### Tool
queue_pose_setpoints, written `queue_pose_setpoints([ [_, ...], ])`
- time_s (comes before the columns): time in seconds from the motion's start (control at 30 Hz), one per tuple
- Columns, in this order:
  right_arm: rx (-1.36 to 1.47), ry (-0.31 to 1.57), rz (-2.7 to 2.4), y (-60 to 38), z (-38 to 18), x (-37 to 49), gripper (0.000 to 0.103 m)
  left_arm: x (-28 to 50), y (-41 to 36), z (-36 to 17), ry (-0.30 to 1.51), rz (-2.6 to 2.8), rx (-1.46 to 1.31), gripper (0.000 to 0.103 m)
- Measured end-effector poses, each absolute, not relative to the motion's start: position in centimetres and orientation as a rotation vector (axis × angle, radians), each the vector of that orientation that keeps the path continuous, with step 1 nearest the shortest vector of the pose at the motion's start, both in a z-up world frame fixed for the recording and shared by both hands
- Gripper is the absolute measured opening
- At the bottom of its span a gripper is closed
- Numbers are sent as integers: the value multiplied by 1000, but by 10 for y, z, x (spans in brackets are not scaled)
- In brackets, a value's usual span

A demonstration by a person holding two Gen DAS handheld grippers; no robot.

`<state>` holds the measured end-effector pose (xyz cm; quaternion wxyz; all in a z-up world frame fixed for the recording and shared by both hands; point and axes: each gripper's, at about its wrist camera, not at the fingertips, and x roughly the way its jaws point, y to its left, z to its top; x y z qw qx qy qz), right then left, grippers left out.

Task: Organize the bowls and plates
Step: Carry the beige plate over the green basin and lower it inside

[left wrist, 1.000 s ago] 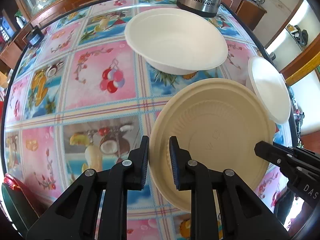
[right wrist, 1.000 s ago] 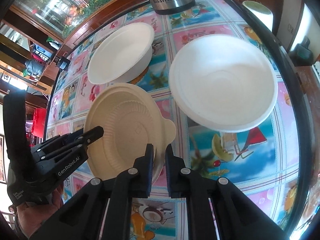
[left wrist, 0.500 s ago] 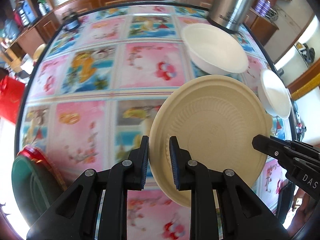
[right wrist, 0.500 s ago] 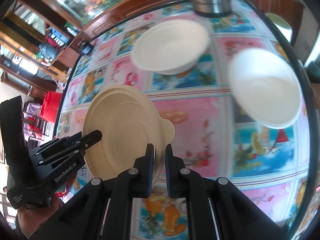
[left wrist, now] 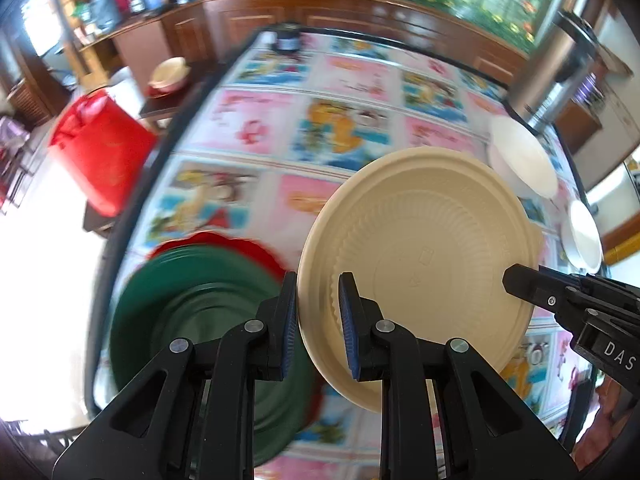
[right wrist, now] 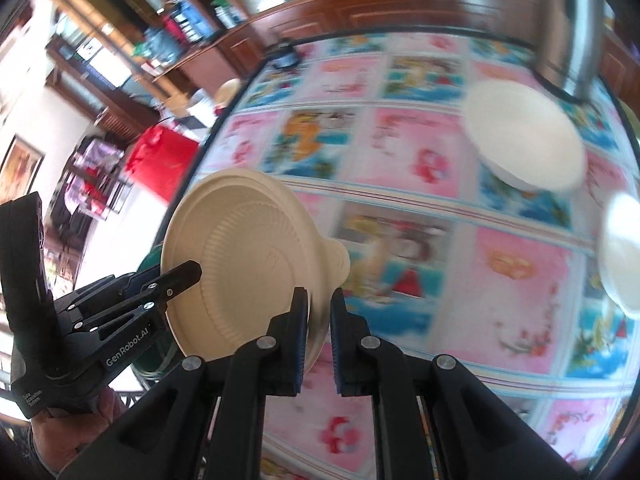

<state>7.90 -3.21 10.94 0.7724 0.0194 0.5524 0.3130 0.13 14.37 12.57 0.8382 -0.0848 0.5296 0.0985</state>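
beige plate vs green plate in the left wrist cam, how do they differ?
Colour: the beige plate is pale cream; the green plate is dark green.
Support: the beige plate is held off the table, tilted, its rim pinched by the left gripper and the right gripper; the green plate lies flat on a red plate.
Shape: the beige plate has a small rim tab; none shows on the green plate.
Both are round and ribbed.

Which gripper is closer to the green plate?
Left. The left gripper, clamped on the beige plate, hangs right above the green plate; the right gripper holds the beige plate's far rim.
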Motion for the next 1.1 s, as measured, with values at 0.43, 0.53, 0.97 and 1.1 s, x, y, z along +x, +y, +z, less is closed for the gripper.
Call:
queue_pose_setpoints([
  [0.43, -118, 1231, 853, 88, 93, 41, 10, -75, 241, 120, 1127, 395, -277, 20],
  [0.53, -156, 1238, 868, 101, 89, 33, 10, -83, 248, 114, 1137, 412, -288, 20],
  [0.97, -227, 1262, 840, 112, 74, 26, 12, -84, 249, 90, 1172, 415, -276, 20],
  [1.1, -243, 1260, 833, 113, 73, 24, 13, -83, 246, 83, 1184, 416, -258, 20],
])
